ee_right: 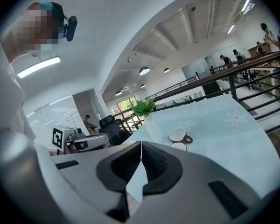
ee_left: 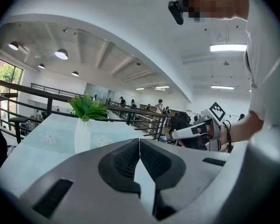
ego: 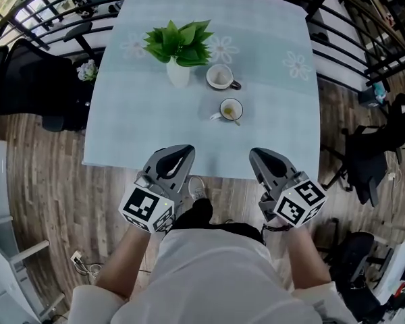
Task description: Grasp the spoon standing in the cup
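**Both grippers empty, clear of the cup**

The left gripper (ego: pixel 178 152) and right gripper (ego: pixel 261 156) are held side by side over the near edge of the pale blue surface (ego: pixel 142 140). The left fingers (ee_left: pixel 126 160) are pressed together at the tips with nothing between them, and so are the right fingers (ee_right: pixel 154 164). The spoon (ego: pixel 233 118) stands in the nearer cup (ego: pixel 231 109), apparently leaning to the near rim, though it shows small. This cup sits ahead of the grippers, nearer the right one. A second cup (ego: pixel 220 77) stands just beyond, beside a white vase (ego: pixel 178 73) of green leaves (ego: pixel 179 42).
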A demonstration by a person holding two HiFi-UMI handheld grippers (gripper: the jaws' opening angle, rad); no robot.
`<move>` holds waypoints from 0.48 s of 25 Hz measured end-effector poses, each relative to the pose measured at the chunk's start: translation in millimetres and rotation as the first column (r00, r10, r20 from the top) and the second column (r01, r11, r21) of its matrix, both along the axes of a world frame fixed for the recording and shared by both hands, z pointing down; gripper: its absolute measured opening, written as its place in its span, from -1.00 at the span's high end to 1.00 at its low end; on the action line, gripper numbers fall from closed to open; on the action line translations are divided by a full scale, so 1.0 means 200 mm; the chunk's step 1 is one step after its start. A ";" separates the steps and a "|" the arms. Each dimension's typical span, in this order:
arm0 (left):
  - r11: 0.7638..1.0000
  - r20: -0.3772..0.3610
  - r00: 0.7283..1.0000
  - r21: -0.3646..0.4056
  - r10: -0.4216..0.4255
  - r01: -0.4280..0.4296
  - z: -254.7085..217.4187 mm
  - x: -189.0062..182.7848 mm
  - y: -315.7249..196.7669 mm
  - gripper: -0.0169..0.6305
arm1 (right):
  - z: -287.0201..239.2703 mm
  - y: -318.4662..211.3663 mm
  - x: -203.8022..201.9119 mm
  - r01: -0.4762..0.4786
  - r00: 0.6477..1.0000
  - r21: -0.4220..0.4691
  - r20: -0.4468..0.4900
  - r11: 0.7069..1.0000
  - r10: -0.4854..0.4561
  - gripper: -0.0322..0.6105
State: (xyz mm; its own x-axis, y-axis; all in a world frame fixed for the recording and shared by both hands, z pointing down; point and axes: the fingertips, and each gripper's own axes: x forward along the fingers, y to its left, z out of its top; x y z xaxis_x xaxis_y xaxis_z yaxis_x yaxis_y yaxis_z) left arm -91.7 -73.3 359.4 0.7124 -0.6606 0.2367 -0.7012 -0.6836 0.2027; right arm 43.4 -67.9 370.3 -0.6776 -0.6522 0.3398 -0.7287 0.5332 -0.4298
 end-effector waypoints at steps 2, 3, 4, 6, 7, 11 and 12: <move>1.000 -0.004 1.000 0.000 0.013 -0.013 0.00 -0.02 -0.05 0.88 | 0.00 -0.05 -0.02 -0.016 1.000 -0.001 -0.004 1.000 0.016 0.83; 1.000 -0.004 1.000 0.000 0.018 -0.018 0.00 -0.03 -0.07 0.88 | -0.01 -0.07 -0.03 -0.020 1.000 0.000 -0.006 1.000 0.020 0.83; 1.000 -0.004 1.000 -0.001 0.023 -0.023 0.00 -0.04 -0.09 0.88 | -0.01 -0.09 -0.04 -0.024 1.000 0.002 -0.008 1.000 0.024 0.83; 1.000 -0.005 1.000 -0.002 0.030 -0.030 0.01 -0.05 -0.12 0.88 | -0.01 -0.12 -0.05 -0.035 0.999 -0.001 -0.007 0.999 0.035 0.83; 0.999 -0.006 0.999 -0.002 0.032 -0.033 0.01 -0.06 -0.14 0.88 | -0.01 -0.14 -0.05 -0.041 0.999 -0.004 -0.006 0.999 0.041 0.83; 0.999 -0.011 0.999 -0.004 0.035 -0.035 0.01 -0.08 -0.17 0.88 | -0.01 -0.18 -0.07 -0.040 0.999 0.000 -0.019 0.999 0.040 0.83; 0.999 -0.012 0.999 -0.004 0.034 -0.034 0.01 -0.09 -0.18 0.88 | -0.02 -0.19 -0.08 -0.038 0.999 0.002 -0.021 0.999 0.038 0.83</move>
